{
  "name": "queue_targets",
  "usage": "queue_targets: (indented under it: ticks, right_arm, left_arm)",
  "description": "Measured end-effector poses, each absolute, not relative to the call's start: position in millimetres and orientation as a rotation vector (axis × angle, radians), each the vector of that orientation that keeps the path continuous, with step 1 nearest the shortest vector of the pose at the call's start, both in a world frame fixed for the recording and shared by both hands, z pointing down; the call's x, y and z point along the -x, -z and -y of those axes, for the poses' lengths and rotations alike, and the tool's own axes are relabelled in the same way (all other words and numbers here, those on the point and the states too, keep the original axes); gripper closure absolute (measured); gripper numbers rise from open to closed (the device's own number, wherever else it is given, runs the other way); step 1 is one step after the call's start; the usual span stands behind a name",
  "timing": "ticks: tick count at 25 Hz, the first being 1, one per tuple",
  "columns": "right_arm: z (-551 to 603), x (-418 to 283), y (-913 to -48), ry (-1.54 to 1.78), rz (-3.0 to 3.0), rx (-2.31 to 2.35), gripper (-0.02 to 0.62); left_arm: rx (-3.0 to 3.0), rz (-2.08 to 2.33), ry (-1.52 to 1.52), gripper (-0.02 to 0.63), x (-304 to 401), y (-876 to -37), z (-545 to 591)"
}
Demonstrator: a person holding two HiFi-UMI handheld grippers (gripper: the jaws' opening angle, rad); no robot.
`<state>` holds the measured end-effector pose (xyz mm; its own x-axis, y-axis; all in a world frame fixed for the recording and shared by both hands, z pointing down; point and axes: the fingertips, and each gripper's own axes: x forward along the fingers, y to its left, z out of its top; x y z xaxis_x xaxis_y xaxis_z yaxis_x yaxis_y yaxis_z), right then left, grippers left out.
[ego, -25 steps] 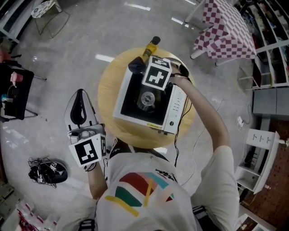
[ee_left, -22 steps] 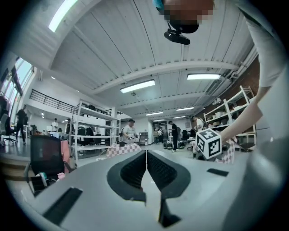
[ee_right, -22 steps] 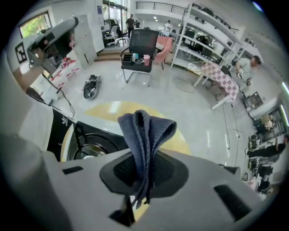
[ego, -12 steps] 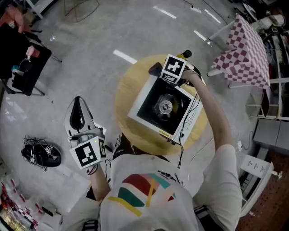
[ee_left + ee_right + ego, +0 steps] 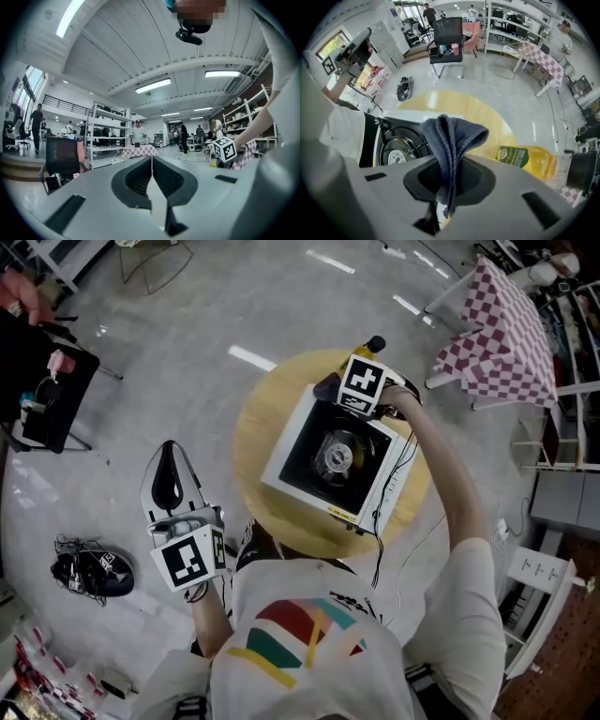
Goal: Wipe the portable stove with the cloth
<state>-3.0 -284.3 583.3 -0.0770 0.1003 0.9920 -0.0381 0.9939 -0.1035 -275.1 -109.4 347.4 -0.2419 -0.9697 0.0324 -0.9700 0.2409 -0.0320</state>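
The right gripper (image 5: 449, 177) is clamped on the cloth (image 5: 452, 136), a dark grey-blue one folded over so that a rounded loop of it sticks out past the jaws while a thin tail hangs down between them. In the head view this gripper (image 5: 330, 388) is stretched out to the far edge of the round wooden table (image 5: 251, 432), at the far corner of the portable stove (image 5: 286, 460). Whether the cloth (image 5: 324, 386) actually touches the stove there cannot be told from either view.

The left gripper (image 5: 151, 174) has its jaws pressed together with nothing between them (its own view shows only the hall beyond). It is held off the table, low at the person's left side over the grey floor (image 5: 187, 334), well apart from the stove.

The stove sits in the middle of the table, turned at an angle to it: a white body, a black top and a round metal burner (image 5: 337, 454). A bottle of yellow liquid with a green label (image 5: 528, 160) stands at the table's far edge, just beside the right gripper. A black cable (image 5: 380, 549) runs off the table's near edge.
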Motion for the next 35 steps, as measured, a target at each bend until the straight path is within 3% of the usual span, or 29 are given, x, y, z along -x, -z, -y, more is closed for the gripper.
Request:
queue_targets:
  ticks: [17, 35]
  right_arm:
    - [259.6, -155.6, -586.6, -0.360, 1.602, -0.144, 0.561]
    - [242.1, -187.9, -582.2, -0.414, 1.689, -0.303, 0.561]
  left_arm:
    - [-2.146, 2.344, -0.096, 0.598, 212.3, -331.0, 140.9]
    - [-2.232, 2.332, -0.122, 0.598, 189.1, -314.7, 132.9]
